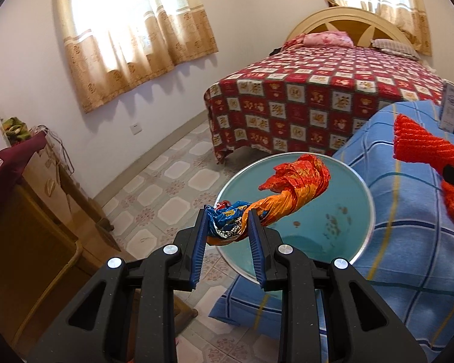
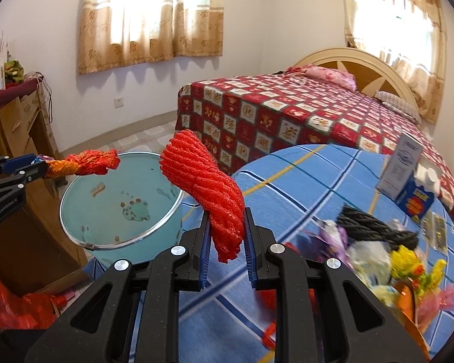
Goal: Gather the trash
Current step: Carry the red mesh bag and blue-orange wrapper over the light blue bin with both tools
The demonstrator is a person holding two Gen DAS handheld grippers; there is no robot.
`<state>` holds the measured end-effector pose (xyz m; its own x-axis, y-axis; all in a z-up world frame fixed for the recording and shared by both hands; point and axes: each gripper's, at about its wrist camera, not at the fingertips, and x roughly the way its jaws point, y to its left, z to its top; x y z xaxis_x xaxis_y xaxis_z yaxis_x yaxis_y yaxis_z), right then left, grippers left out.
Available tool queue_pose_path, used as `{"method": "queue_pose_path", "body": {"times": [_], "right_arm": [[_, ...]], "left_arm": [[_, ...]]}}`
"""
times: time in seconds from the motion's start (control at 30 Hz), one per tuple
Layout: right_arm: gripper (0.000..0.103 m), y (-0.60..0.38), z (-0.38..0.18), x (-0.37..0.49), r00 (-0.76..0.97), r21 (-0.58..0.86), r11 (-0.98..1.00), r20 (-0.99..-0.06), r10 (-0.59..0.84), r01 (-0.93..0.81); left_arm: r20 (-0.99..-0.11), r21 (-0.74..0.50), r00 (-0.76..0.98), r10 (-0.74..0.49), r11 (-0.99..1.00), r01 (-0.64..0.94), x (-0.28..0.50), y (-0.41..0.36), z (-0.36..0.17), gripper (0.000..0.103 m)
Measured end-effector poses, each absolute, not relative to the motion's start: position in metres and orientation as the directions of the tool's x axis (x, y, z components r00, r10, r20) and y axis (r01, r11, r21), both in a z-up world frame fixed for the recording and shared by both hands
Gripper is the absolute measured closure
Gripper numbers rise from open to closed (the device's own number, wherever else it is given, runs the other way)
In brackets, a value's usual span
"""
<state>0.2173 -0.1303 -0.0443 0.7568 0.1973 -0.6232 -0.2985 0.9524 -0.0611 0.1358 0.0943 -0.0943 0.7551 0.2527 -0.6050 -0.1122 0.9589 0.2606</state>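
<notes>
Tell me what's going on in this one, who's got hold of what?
A person is clearing trash off a table covered with a blue plaid cloth, a gripper in each hand. The left gripper is shut on a twisted orange and blue wrapper, held over the open teal bin. The right gripper is shut on a red mesh net, close beside the bin. More scraps lie on the cloth.

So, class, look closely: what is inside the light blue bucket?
The bucket looks empty: only printed cartoon marks show on its inner wall. The twisted wrapper hangs over it in the left gripper. Its near floor is hidden.
</notes>
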Motion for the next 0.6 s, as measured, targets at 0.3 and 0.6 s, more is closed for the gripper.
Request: {"method": "queue_pose_path", "body": {"times": [0.3,0.6], "right_arm": [[0.082,-0.103,-0.058,0.235,0.729,-0.073,0.937,-0.651,0.215,-0.341],[0.082,-0.084,-0.067,0.251,0.707,-0.091,0.924,-0.672,0.219,-0.372]], "left_arm": [[-0.625,0.26,0.729,0.279,0.955,-0.142,0.145,0.107,-0.102,0.076],[-0.638,0.263,0.712,0.292,0.952,-0.154,0.151,0.112,-0.106,0.076]]}}
